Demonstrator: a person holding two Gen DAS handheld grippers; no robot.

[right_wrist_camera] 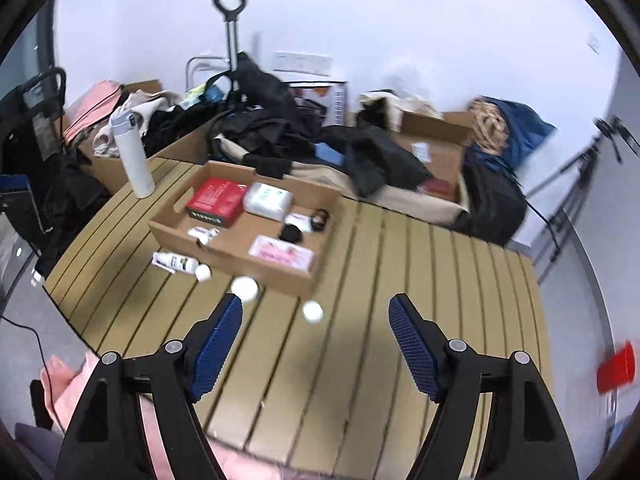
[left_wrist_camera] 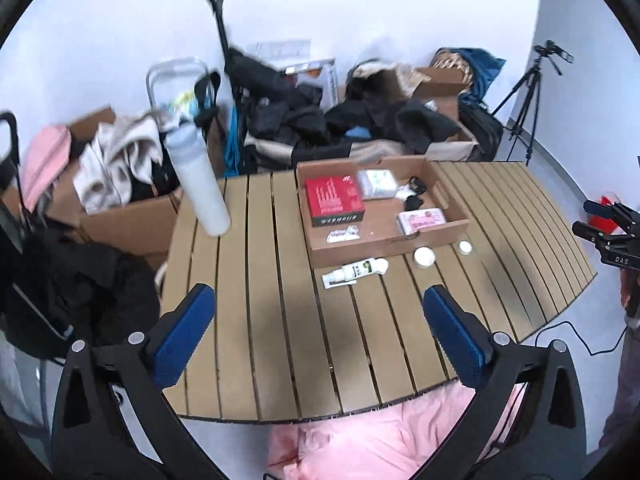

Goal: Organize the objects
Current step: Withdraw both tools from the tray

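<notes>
A shallow cardboard tray (left_wrist_camera: pixel 352 250) (right_wrist_camera: pixel 224 254) sits on the slatted table and holds a red box (left_wrist_camera: pixel 334 200) (right_wrist_camera: pixel 216 201), a white tissue pack (left_wrist_camera: pixel 376 184) (right_wrist_camera: pixel 267 201), a pink packet (left_wrist_camera: pixel 422 220) (right_wrist_camera: pixel 280 253), black items and a small sachet. In front of the tray lie a white tube (left_wrist_camera: pixel 356 272) (right_wrist_camera: pixel 180 265) and two white round jars (left_wrist_camera: pixel 424 257) (left_wrist_camera: pixel 465 246) (right_wrist_camera: pixel 245 288) (right_wrist_camera: pixel 312 312). My left gripper (left_wrist_camera: pixel 320 316) is open and empty above the table's near part. My right gripper (right_wrist_camera: pixel 316 330) is open and empty, just short of the small jar.
A tall white bottle (left_wrist_camera: pixel 198 176) (right_wrist_camera: pixel 132 152) stands at the table's far left corner. Boxes heaped with clothes (left_wrist_camera: pixel 280 116) (right_wrist_camera: pixel 280 132) line the wall behind. A tripod (left_wrist_camera: pixel 524 108) stands at right. Pink cloth (left_wrist_camera: pixel 380 440) lies below the table's near edge.
</notes>
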